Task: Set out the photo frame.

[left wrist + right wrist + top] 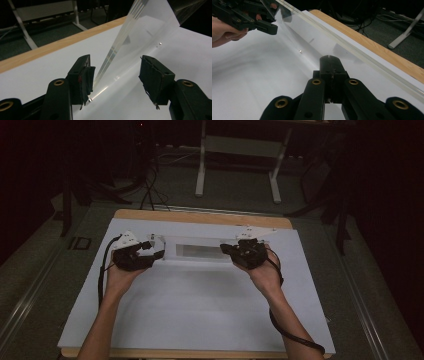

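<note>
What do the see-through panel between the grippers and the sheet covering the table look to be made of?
Clear panel: probably acrylic, possibly glass; transparent, glossy, with a pale layered edge catching light.
White sheet: likely paper or thin plastic; matte, flat, uniform.
Table: wood or wood-look laminate; tan, smooth rim.

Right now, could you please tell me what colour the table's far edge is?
Light wooden tan table edge, clearest in the left gripper view.

White sheet (200, 310) over wooden table (200, 216); white-legged stand (239, 150) on dark floor (235, 195) beyond.
</note>
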{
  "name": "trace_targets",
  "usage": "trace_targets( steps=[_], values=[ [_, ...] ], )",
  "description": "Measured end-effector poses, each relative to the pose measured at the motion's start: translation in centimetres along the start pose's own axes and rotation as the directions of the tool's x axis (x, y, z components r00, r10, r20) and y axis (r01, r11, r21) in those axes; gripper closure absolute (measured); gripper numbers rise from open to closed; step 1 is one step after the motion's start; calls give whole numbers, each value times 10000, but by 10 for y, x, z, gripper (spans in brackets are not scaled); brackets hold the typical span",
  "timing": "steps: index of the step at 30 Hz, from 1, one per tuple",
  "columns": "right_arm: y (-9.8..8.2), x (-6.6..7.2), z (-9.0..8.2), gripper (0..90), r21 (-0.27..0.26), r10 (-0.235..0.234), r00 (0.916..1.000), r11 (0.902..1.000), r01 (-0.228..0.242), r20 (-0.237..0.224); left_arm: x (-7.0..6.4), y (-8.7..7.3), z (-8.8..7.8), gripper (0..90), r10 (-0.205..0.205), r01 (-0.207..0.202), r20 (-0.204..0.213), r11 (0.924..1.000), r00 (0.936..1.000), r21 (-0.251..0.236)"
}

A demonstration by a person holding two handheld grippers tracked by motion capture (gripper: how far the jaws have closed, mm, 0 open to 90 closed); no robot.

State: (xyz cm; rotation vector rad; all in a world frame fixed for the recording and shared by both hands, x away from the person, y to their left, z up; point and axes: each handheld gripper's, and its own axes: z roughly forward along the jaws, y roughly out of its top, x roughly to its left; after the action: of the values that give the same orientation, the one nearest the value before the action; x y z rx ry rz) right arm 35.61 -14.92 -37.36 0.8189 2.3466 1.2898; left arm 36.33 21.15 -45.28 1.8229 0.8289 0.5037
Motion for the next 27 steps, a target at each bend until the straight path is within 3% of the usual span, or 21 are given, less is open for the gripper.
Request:
trace_targets(
  steps=[13, 27],
  values=[
    [-3, -11, 0, 900, -2, 249, 9994, 9997, -250, 254, 1, 9, 12, 465, 316, -316, -84, 9995, 9995, 93],
    [-12, -23, -6, 890, 41, 397, 9963, 9992, -402, 763, 5, 12, 19, 487, 122, -123, -196, 9999, 9997, -48]
  ],
)
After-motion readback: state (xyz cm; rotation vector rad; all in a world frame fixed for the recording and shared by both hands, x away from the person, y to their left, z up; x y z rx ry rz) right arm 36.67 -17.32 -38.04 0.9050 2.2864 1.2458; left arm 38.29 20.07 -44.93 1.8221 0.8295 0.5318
